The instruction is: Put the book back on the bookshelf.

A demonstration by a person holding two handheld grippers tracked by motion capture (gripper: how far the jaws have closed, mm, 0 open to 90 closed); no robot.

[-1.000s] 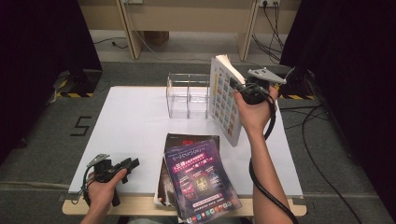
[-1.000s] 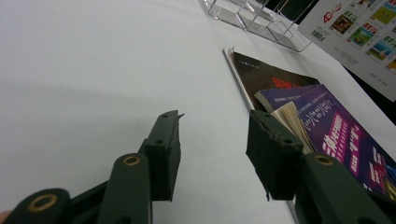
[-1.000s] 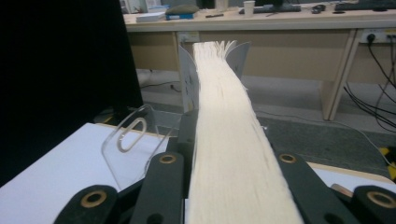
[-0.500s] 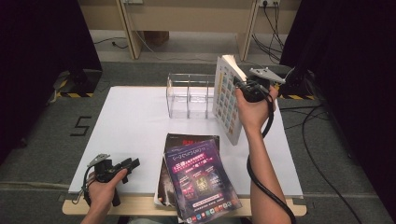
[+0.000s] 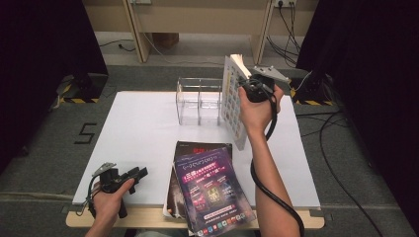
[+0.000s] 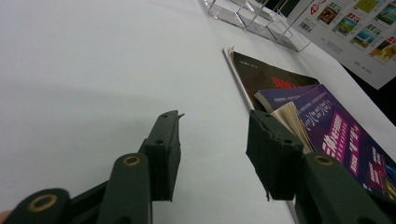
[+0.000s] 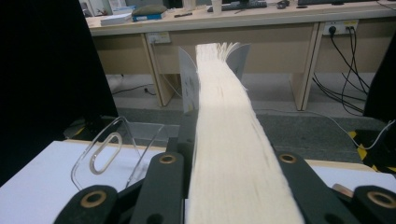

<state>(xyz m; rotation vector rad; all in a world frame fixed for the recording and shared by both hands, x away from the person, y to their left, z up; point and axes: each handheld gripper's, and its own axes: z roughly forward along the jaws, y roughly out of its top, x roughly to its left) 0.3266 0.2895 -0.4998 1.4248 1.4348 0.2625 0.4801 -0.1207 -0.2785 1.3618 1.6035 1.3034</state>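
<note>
My right gripper (image 5: 253,90) is shut on a thick white-covered book (image 5: 232,101), held upright above the table's far right, just right of a clear acrylic rack (image 5: 198,101). In the right gripper view the book's cream page edges (image 7: 229,126) run up between the two jaws, and the rack's wall (image 7: 109,151) stands at the left. My left gripper (image 5: 138,174) rests low at the table's front left; its jaws (image 6: 212,154) stand open over bare white tabletop with nothing between them. A purple magazine (image 5: 210,190) lies on a dark one (image 5: 197,148) at the front centre.
The white table (image 5: 143,123) has bare room on its left half. The magazine stack (image 6: 327,135) overhangs the front edge beside my left gripper. Wooden desk legs and cables stand beyond the far edge, and a black cable hangs from my right forearm.
My right hand has carried the upright book a little leftward, closer to the clear rack. The left hand and the magazine stack have stayed put.
</note>
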